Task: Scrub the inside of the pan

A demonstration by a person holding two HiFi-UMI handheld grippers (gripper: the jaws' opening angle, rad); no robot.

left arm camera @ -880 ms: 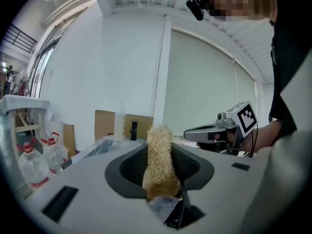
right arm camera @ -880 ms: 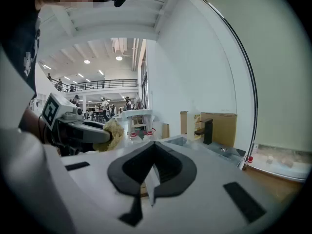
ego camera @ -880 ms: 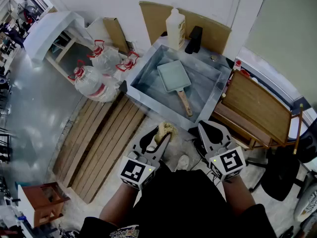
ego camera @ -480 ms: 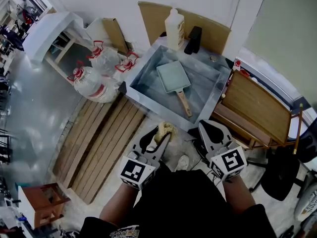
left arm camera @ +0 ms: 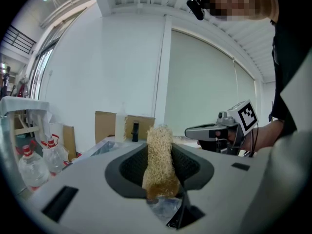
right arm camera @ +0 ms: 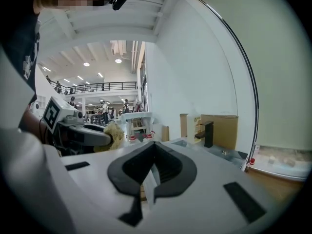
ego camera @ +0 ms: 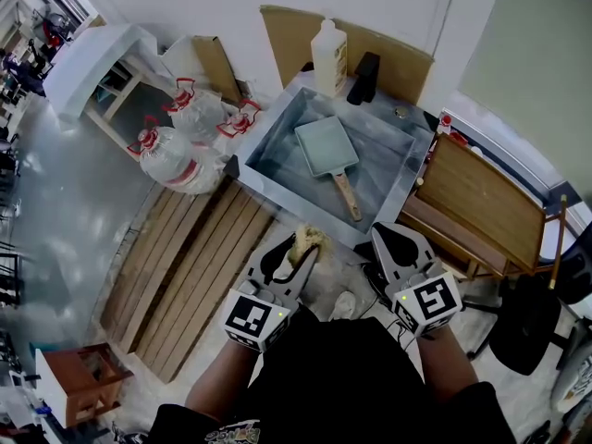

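**Scrubber [left arm camera: 158,160] clamped and ready, pan [ego camera: 326,144] waiting in the sink [ego camera: 268,160]**

The left gripper [ego camera: 305,253] is clenched on the scrubber. Its jaws pinch the lower end, so most of the pad stands free beyond the tips. That looks deliberate, since the exposed length is what would rub the pan while the jaws stay clear of the metal. The pad is a pale straw-coloured wad of coarse, tangled fibres. It is roughly oblong and springy-looking, and darker at the base where it is squeezed.

The right gripper [right arm camera: 148,179] is closed with nothing between its jaws, the dark ribbed pads meeting edge to edge. It is held beside the left one, close to the person's body. My guess is that it is kept free to steady the pan, and its jaws would have to open first.

The pan lies flat on the floor of the sink, open side up, apart from both grippers and on the far side of the sink's near wall. It is shallow and square with rounded corners, and its smooth pale blue-green surface looks like enamel or a coating. Its handle [ego camera: 347,195] is light wood, straight and slim, and angled towards the person, which makes it easy to catch from this side.

The sink is a deep rectangular box of dull grey sheet metal. A white plastic bottle [ego camera: 328,55] and a black tap [ego camera: 363,77] stand on its far rim. Scrubbing looks not yet begun.
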